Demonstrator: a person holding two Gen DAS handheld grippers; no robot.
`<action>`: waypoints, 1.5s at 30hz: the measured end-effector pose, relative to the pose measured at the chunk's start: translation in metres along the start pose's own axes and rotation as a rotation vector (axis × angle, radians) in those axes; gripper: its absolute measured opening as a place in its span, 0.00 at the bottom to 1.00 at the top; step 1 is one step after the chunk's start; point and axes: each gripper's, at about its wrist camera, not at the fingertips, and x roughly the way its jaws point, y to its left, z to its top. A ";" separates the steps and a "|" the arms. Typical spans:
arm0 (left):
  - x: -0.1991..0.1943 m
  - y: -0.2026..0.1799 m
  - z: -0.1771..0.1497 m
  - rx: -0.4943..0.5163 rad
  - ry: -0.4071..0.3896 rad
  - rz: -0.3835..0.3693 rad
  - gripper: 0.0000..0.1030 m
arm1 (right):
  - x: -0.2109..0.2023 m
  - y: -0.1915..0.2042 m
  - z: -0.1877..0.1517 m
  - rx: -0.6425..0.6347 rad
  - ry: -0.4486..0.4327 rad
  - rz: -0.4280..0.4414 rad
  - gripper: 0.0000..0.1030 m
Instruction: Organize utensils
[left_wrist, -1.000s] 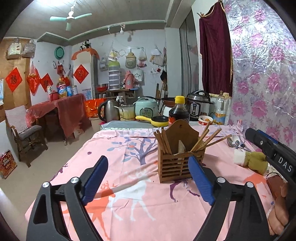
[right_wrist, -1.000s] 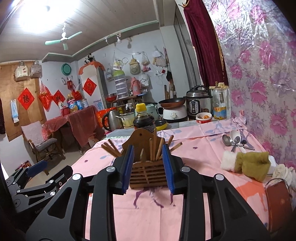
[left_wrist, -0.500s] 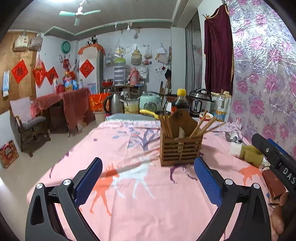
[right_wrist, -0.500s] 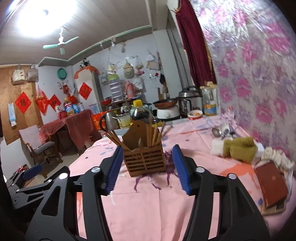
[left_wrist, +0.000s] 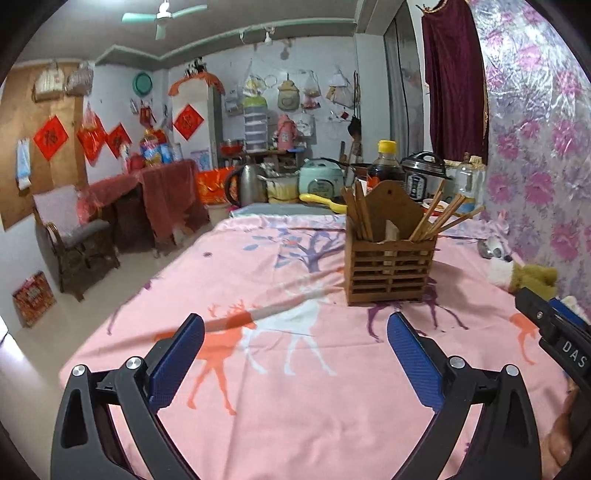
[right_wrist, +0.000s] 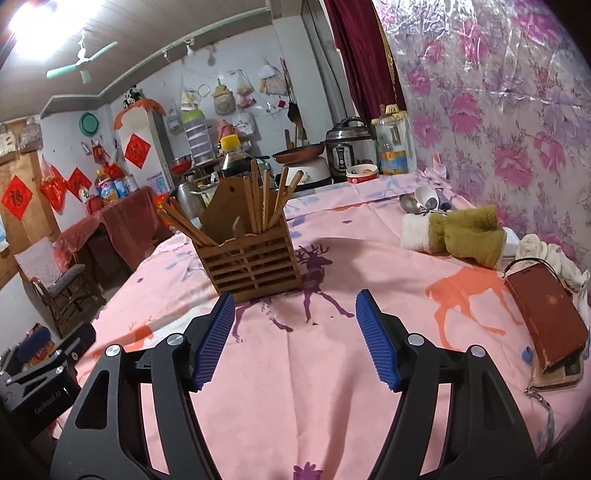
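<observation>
Left wrist view: left gripper (left_wrist: 295, 347) is seen spread wide over the pink deer-print tablecloth (left_wrist: 295, 387), nothing between the blue pads (left_wrist: 177, 363). Wooden slatted utensil holder (left_wrist: 391, 271) is set upright on the cloth ahead and to the right, well apart from the fingertips. Chopsticks (left_wrist: 439, 218) are stood in it, some leaning left, some fanned right, past the tall backboard.

Right wrist view: right gripper (right_wrist: 295, 321) is seen parted, jaws having just been opening, nothing between them; only cloth is framed in the gap. The same holder (right_wrist: 247, 264) is placed just beyond the left fingertip, not touched. Chopsticks (right_wrist: 266, 201) are split into two compartments, one bunch leaning out left, one bunch near upright. Metal spoons (right_wrist: 417, 203) are laid further back on the right by the floral wall covering (right_wrist: 498, 110), touching a folded olive and white towel (right_wrist: 461, 232). A brown wallet-type case (right_wrist: 546, 317) is laid near the right table edge. Left gripper body (right_wrist: 40, 373) is seen at lower left.
</observation>
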 end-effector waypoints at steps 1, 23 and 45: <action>-0.001 -0.001 0.000 0.007 -0.003 0.007 0.95 | -0.001 0.001 -0.002 -0.009 -0.003 -0.002 0.68; 0.104 -0.009 -0.078 0.015 0.366 -0.076 0.95 | 0.057 -0.008 -0.055 -0.108 0.204 -0.065 0.87; 0.096 -0.008 -0.105 0.017 0.385 -0.108 0.95 | 0.072 -0.005 -0.097 -0.201 0.435 -0.096 0.94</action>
